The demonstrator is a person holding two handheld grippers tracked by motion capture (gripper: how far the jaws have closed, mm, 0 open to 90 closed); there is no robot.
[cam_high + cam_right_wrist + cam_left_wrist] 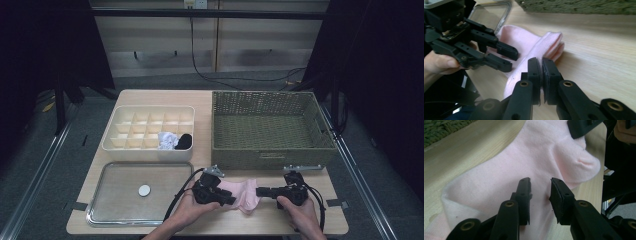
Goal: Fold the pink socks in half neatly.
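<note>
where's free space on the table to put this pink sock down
The wicker basket has a bare floor, and the glass tray holds just a small white disc. The divider box has many free cells. The front strip by the pink sock and both grippers is crowded.

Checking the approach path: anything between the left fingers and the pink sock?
Nothing visible. The left gripper stands open directly over the pink sock, which lies flat on the table. The right gripper is shut at the sock's other end, clear of that path.
</note>
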